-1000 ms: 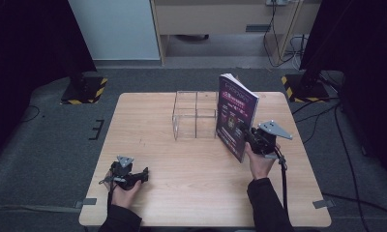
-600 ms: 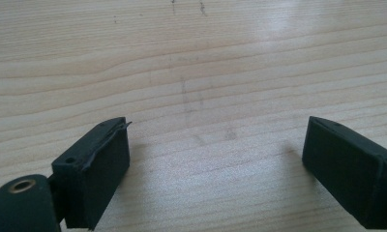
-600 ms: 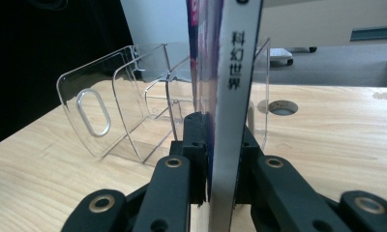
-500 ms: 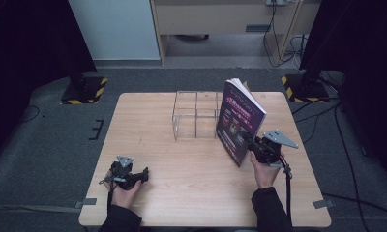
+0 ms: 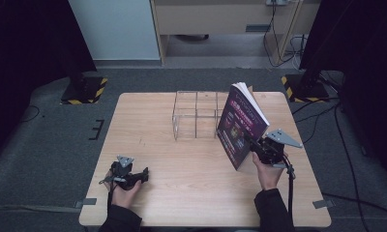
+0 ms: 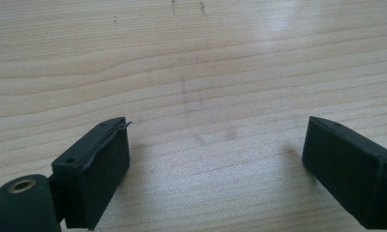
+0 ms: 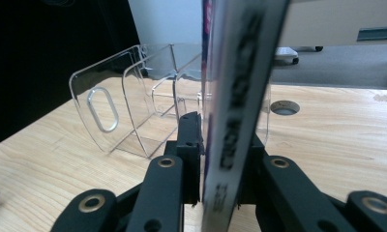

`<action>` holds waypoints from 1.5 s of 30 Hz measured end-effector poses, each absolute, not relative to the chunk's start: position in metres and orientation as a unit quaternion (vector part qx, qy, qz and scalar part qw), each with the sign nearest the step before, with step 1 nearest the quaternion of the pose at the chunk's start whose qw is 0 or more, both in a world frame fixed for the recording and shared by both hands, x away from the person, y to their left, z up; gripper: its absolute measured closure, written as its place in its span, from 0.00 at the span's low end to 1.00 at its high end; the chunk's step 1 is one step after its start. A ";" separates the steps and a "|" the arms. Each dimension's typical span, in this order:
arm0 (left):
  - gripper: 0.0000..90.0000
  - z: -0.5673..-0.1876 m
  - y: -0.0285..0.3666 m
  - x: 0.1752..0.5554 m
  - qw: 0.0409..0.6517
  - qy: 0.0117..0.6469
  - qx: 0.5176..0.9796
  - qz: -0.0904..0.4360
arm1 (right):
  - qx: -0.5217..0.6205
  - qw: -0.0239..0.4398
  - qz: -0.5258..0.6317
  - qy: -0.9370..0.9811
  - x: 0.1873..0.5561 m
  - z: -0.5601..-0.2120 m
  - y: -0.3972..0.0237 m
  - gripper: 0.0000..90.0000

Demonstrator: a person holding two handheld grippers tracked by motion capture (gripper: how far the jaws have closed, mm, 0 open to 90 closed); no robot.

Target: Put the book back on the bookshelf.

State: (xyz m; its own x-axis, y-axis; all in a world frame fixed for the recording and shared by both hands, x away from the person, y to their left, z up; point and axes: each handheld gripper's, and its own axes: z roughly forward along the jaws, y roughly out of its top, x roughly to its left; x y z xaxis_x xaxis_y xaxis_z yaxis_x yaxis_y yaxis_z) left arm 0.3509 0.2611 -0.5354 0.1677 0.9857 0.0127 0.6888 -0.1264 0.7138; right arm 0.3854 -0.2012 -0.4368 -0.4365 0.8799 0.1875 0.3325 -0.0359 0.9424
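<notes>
A purple-covered book (image 5: 240,128) stands tilted on the table's right side, its pages fanning at the top. My right gripper (image 5: 252,145) holds its lower edge; in the right gripper view the book (image 7: 235,96) sits edge-on between the two black jaws of this gripper (image 7: 220,130). The jaws have just been opening a little, with the book still between them and the pads against it. Just behind it stands a clear plastic organizer (image 5: 196,116), also in the right gripper view (image 7: 128,101). My left gripper (image 5: 141,176) rests near the front left, open (image 6: 215,145) over bare wood.
The wooden table (image 5: 153,135) stands on grey carpet. A round cable hole (image 7: 284,107) lies in the tabletop past the book. Black stands with yellow-striped bases (image 5: 82,92) flank the far corners.
The book has tipped and swung, its top moving right, and my right hand has shifted slightly right and toward the front edge. The left gripper has stayed put.
</notes>
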 end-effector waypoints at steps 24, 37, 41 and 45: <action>0.10 -0.535 0.261 0.351 0.292 0.593 0.706 0.254 | 0.487 0.290 0.536 0.625 0.387 -0.412 -0.191 0.92; 0.10 -0.535 0.261 0.351 0.293 0.592 0.707 0.254 | 0.490 0.320 0.532 0.612 0.410 -0.405 -0.172 0.92; 0.10 -0.535 0.261 0.351 0.292 0.592 0.707 0.254 | 0.493 0.332 0.528 0.606 0.418 -0.402 -0.170 0.92; 0.10 -0.535 0.261 0.351 0.292 0.592 0.707 0.253 | 0.498 0.338 0.527 0.600 0.424 -0.400 -0.169 0.92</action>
